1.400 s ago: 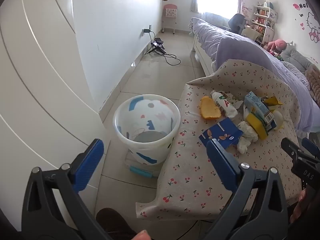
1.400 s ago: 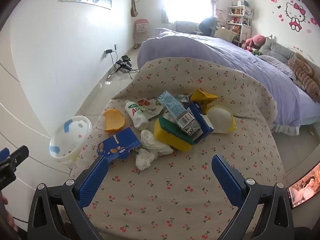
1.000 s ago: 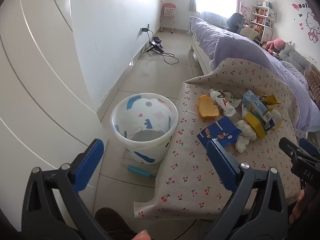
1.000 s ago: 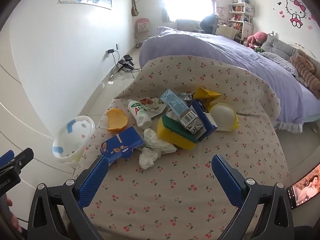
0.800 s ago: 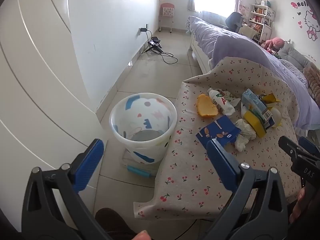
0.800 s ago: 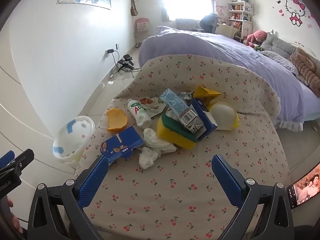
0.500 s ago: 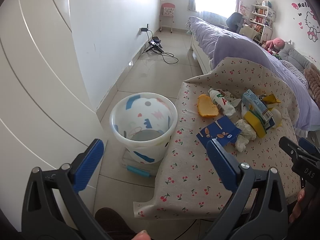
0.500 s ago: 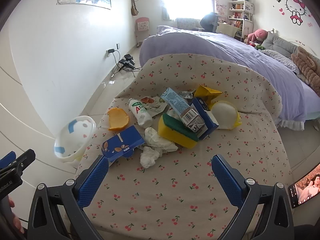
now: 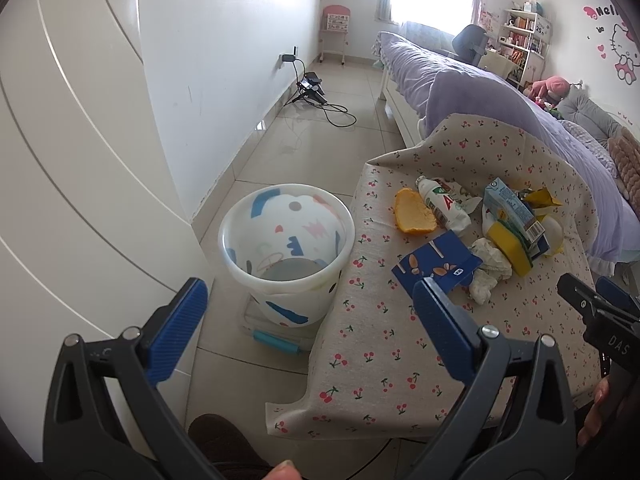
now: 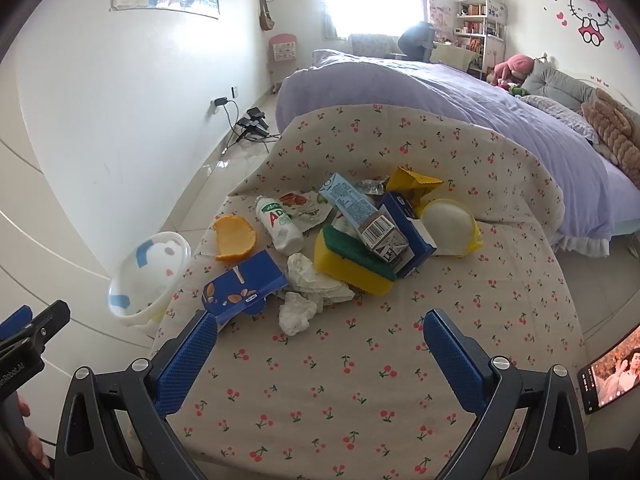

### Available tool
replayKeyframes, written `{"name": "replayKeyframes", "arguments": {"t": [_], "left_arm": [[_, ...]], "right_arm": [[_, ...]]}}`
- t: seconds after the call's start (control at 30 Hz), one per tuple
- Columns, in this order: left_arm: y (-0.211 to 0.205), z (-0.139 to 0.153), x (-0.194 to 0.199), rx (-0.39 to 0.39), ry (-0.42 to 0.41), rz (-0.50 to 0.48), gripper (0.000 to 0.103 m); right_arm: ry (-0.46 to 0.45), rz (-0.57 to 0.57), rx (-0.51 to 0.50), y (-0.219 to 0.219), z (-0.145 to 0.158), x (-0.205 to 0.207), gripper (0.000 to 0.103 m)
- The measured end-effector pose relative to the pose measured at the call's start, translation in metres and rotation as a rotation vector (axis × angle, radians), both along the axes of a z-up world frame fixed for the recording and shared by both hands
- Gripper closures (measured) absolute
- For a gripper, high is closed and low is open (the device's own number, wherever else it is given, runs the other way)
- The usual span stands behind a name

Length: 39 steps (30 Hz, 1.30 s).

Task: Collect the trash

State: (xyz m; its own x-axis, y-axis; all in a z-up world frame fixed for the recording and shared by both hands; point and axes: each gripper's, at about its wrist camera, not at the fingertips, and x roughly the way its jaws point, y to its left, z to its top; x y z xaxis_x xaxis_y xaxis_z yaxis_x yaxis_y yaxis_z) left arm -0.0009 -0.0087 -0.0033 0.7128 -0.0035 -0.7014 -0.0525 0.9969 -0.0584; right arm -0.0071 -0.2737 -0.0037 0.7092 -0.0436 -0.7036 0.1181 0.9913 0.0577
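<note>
- Right gripper (image 10: 320, 344) at bottom of the right wrist view: jaws wide apart, nothing between them, hanging over bare cherry-print cloth (image 10: 360, 400) short of the litter.
- Left gripper (image 9: 308, 312) at bottom of the left wrist view: jaws spread too, holding nothing, aimed between bin and table edge.
- Bin (image 9: 286, 256), centre-left of the left wrist view, stands on the floor just beside the table. Only its grey bottom shows inside; no trash visible in it.
- Nearest litter, mid-frame in the right wrist view: crumpled tissue (image 10: 296, 312), flattened blue carton (image 10: 244, 284) touching it.
- Behind those: yellow-green sponge (image 10: 352, 264), orange peel (image 10: 234, 238), white bottle (image 10: 280, 224).
- Farther, heaped and touching: pale blue milk carton (image 10: 360, 216) lying on the sponge, dark blue box (image 10: 408, 228), white bowl (image 10: 448, 224), yellow wrapper (image 10: 412, 184).
- Judgement: collection not begun; every piece remains on the table, whole pile left to move.
</note>
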Motion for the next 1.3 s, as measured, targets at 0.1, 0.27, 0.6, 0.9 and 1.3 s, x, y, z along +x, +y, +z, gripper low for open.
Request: {"name": "replayKeyframes", "arguments": {"t": [0.1, 0.27, 0.6, 0.9, 1.3], "left_arm": [[-0.0008, 0.0001, -0.0003, 0.0, 0.001, 0.0, 0.001], [-0.0008, 0.0002, -0.0002, 0.0, 0.001, 0.0, 0.001], [-0.0009, 0.0004, -0.0002, -0.001, 0.001, -0.001, 0.001], [0.0001, 0.0001, 0.0003, -0.003, 0.002, -0.002, 0.001], [0.0009, 0.002, 0.0013, -0.006, 0.0, -0.004, 0.001]], "right_arm": [[0.001, 0.002, 0.0, 0.0, -0.0001, -0.0002, 0.0], [0.005, 0.004, 0.0, 0.0013, -0.0008, 0.0002, 0.0], [0.004, 0.004, 0.0, 0.0013, -0.0008, 0.0004, 0.0], [0.008, 0.004, 0.001, 0.003, -0.0023, 0.0007, 0.0], [0.009, 0.009, 0.0, 0.0042, -0.0028, 0.0003, 0.0]]}}
